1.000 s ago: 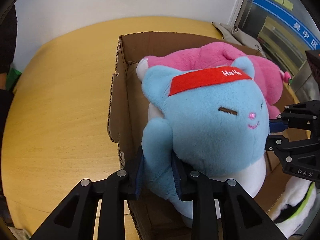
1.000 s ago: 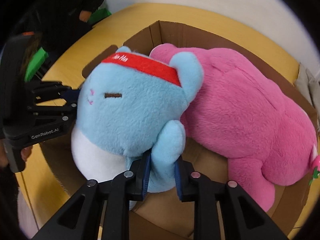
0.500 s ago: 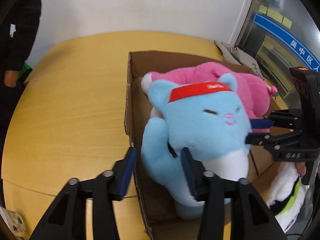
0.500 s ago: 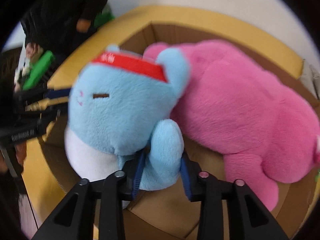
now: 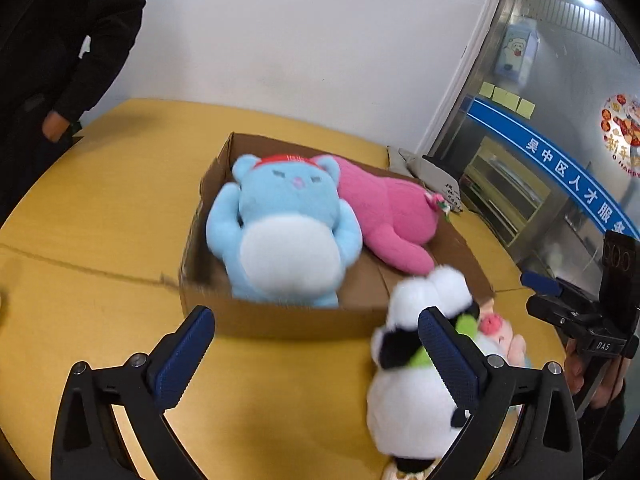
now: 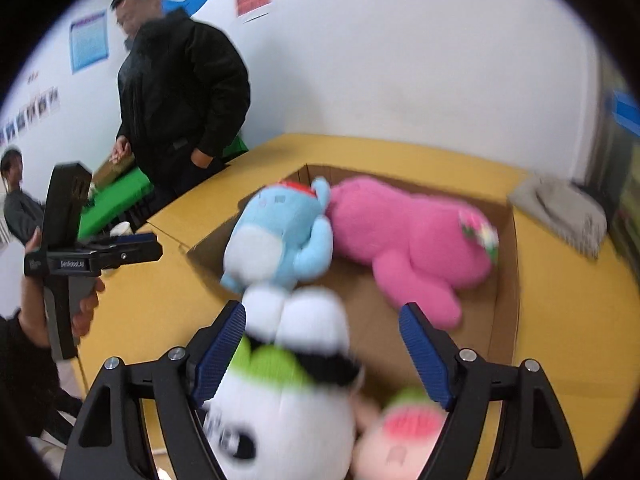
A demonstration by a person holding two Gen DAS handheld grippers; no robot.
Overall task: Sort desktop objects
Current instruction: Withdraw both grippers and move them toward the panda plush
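The blue plush cat with the red headband is lying on its back in the cardboard box, white belly up, filling the left half. Right next to it, touching its side, is the pink plush, stretched out along the back of the box. The box sits on a round yellow table.

Outside the box, just by its front right corner, there's a white and black panda plush with a green collar, and a small pink plush tucked against it.

Both grippers are empty with jaws spread wide. The left gripper hangs above the table in front of the box; the right gripper is over the panda, not gripping it.

A person in a black jacket stands past the table's far edge, and a grey cloth lies beyond the box.
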